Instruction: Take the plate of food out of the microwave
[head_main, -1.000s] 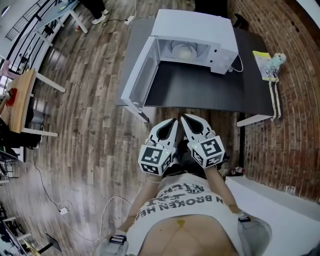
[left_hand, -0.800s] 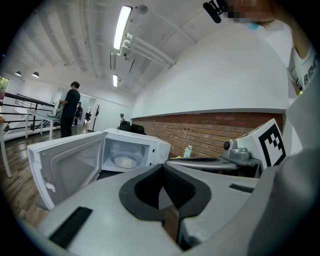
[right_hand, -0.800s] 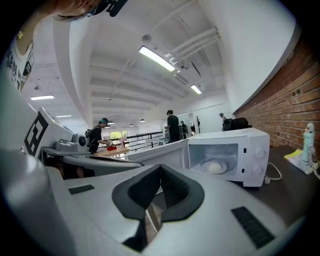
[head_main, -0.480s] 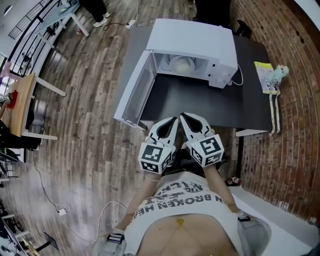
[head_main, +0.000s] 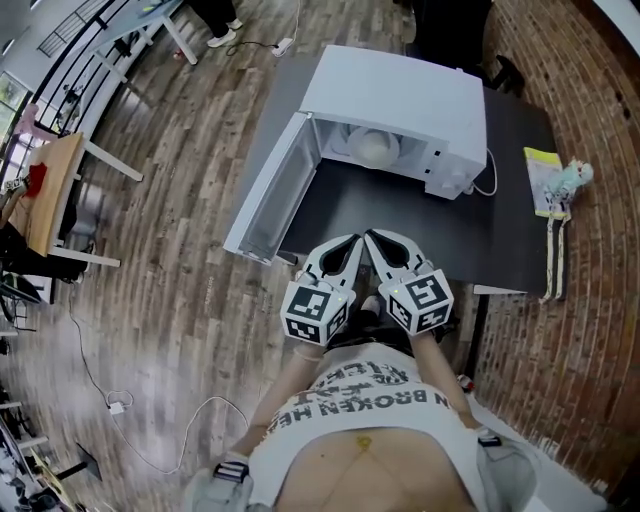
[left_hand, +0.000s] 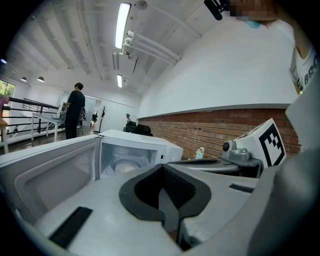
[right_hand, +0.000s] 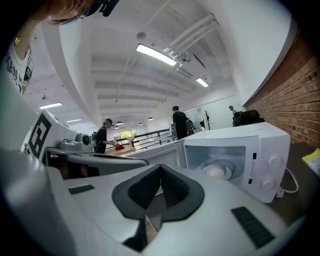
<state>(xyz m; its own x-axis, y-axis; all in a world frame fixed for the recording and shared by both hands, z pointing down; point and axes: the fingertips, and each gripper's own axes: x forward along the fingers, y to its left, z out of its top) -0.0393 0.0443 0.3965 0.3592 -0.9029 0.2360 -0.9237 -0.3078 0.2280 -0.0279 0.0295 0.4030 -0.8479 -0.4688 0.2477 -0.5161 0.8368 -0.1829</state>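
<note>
The white microwave (head_main: 400, 95) stands on a black table (head_main: 400, 215) with its door (head_main: 270, 195) swung wide open to the left. Inside it sits the plate of food (head_main: 375, 148), a pale mound on a white plate, also seen as the plate (left_hand: 125, 165) in the left gripper view and the plate (right_hand: 217, 171) in the right gripper view. My left gripper (head_main: 350, 241) and right gripper (head_main: 370, 237) are side by side over the table's front edge, well short of the microwave. Both are shut with nothing in them and point at the open cavity.
A yellow booklet and a small toy (head_main: 555, 180) lie at the table's right end by the brick wall (head_main: 590, 300). A wooden desk (head_main: 45, 195) stands far left and a cable (head_main: 110, 405) lies on the plank floor. People stand far off in the room.
Both grippers have moved forward together towards the microwave; their tips, short of the table before, now reach over its front edge. The jaws stayed shut.
</note>
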